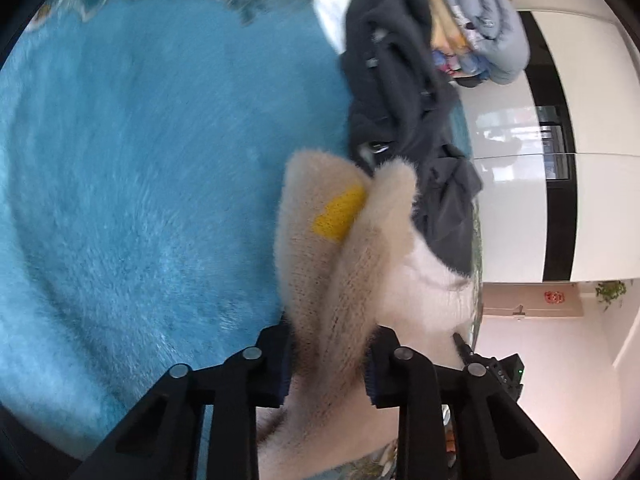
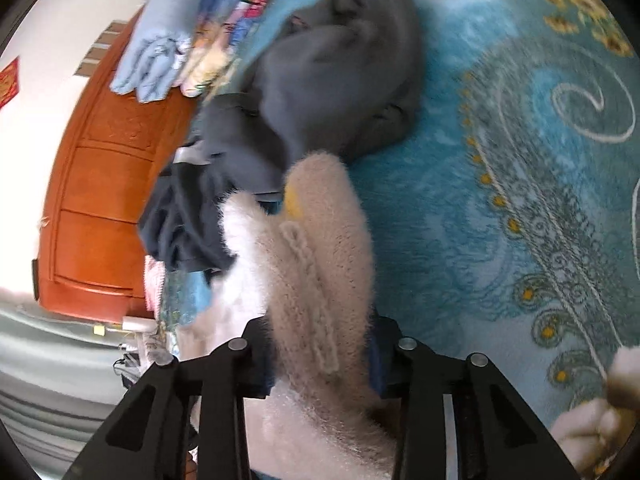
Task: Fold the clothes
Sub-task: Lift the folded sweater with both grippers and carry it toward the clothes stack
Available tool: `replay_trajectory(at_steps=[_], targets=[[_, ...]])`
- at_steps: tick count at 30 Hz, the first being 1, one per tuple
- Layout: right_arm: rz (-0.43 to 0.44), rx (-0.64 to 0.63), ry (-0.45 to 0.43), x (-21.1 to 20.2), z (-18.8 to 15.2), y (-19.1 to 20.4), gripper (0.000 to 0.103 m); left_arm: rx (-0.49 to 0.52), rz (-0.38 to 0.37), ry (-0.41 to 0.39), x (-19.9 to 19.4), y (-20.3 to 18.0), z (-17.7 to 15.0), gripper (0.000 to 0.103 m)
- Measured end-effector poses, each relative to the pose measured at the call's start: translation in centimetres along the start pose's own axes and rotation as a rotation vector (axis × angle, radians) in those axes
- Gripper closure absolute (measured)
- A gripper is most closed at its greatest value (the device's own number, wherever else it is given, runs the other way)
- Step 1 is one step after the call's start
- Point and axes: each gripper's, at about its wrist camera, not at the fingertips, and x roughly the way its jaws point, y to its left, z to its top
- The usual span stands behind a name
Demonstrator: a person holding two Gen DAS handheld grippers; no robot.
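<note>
Left gripper (image 1: 328, 364): clamped on fuzzy cream sweater (image 1: 320, 248), fabric bunched between fingers, raised over blue blanket (image 1: 140, 160). Yellow patch (image 1: 338, 214) on knit. Dark garment (image 1: 404, 92) heaped just beyond sweater. Right gripper (image 2: 320, 356): likewise pinching sweater (image 2: 320, 248). Folded stack (image 2: 180, 40) far left beside dark garment (image 2: 328, 72); wooden headboard (image 2: 104, 200) at left.
</note>
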Motion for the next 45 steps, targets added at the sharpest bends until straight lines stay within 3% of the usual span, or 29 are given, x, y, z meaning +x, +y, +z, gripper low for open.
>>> replay_trajectory(at_steps=[13, 17, 21, 28, 35, 40, 45], targets=[[0.085, -0.047, -0.008, -2.2, -2.8, 5.1, 0.068, 0.081, -0.005, -0.069, -7.6, -1.7, -1.0, 0.076], [0.095, -0.063, -0.103, -8.1, -3.4, 4.9, 0.068, 0.115, -0.030, -0.071, -7.6, -3.1, -1.8, 0.076], [0.104, -0.078, -0.200, -14.1, -4.0, 4.7, 0.068, 0.193, -0.080, -0.030, -6.8, -7.0, -3.2, 0.076], [0.103, -0.090, -0.392, -25.9, -5.6, 3.3, 0.068, 0.391, -0.208, 0.142, -1.9, -17.8, -8.1, 0.076], [0.002, 0.004, -0.643, -41.9, -10.6, -3.8, 0.069, 0.570, -0.289, 0.399, 5.3, -29.1, -17.8, 0.076], [-0.055, 0.110, -0.774, -50.0, -14.9, -9.5, 0.069, 0.698, -0.294, 0.531, 9.1, -35.4, -25.7, 0.076], [-0.083, 0.217, -0.836, -53.6, -16.9, -15.3, 0.069, 0.758, -0.260, 0.610, 12.1, -38.3, -31.2, 0.076]])
